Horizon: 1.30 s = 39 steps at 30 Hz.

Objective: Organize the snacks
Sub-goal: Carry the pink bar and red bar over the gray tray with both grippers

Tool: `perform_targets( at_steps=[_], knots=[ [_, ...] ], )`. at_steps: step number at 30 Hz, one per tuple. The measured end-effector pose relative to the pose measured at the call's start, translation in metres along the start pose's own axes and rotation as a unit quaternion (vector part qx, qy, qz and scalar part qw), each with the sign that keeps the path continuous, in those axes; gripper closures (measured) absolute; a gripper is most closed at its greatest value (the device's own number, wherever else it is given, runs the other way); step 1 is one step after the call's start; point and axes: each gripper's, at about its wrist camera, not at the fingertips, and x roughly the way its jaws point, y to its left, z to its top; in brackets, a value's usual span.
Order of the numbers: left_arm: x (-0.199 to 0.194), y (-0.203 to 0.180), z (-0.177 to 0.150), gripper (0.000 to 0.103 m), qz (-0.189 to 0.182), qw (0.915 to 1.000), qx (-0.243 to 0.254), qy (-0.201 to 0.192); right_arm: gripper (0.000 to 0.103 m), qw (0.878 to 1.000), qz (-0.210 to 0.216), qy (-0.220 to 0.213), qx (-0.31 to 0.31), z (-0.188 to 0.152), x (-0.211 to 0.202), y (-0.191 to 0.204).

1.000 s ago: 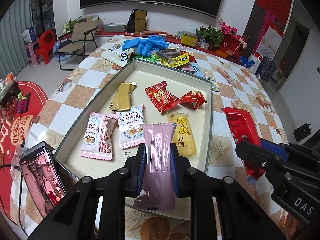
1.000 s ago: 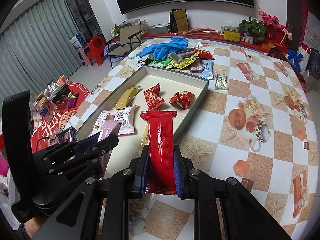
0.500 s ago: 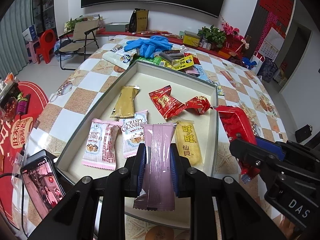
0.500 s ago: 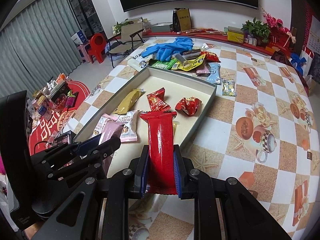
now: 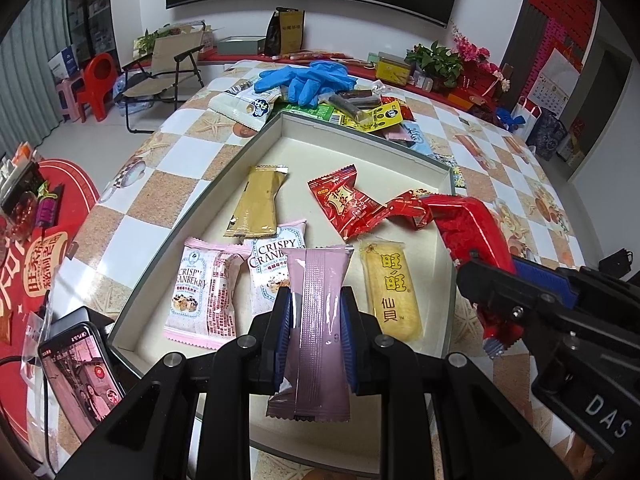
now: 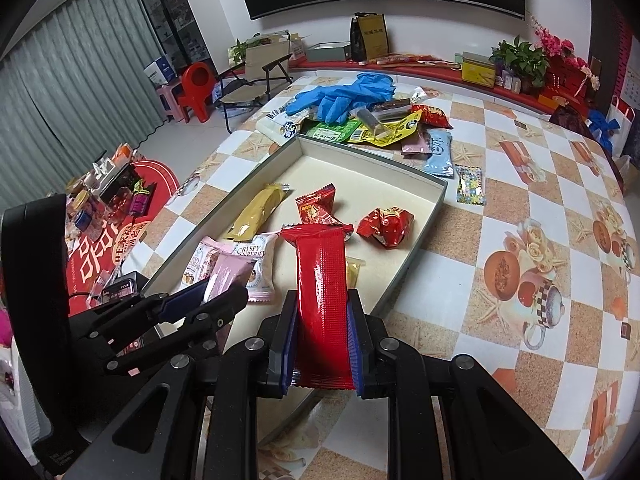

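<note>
The left gripper (image 5: 314,344) is clamped on a mauve wrapper (image 5: 316,320) with no print legible, held above the near end of the shallow tray (image 5: 196,220). The right gripper (image 6: 322,344) pinches a plain red wrapper (image 6: 322,292) over the tray's near right rim (its tip reaches inward). Inside the tray, nearest the mauve wrapper, lie 2 pink packs (image 5: 202,292) reading "CRISPY CRANBERRY" and a yellow pack (image 5: 390,290) printed "旺旺 仙贝". Farther in sit a gold sachet (image 5: 256,202) and 2 red candy packs (image 5: 348,204), their writing too small to read. Beyond the tray's far end lies a snack heap under blue gloves (image 5: 306,80). Left of the tray's near corner, a phone (image 5: 80,368) glows.
</note>
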Motion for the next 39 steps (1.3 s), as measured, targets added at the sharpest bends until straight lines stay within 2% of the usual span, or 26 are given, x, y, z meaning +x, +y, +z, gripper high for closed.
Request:
perform_targets(
  at_steps=[39],
  knots=[
    [0.02,0.011,0.019,0.078,0.011,0.9998,-0.009,0.014,0.08,1.0,0.006,0.008,-0.006,0.023,0.025,0.004]
  ],
)
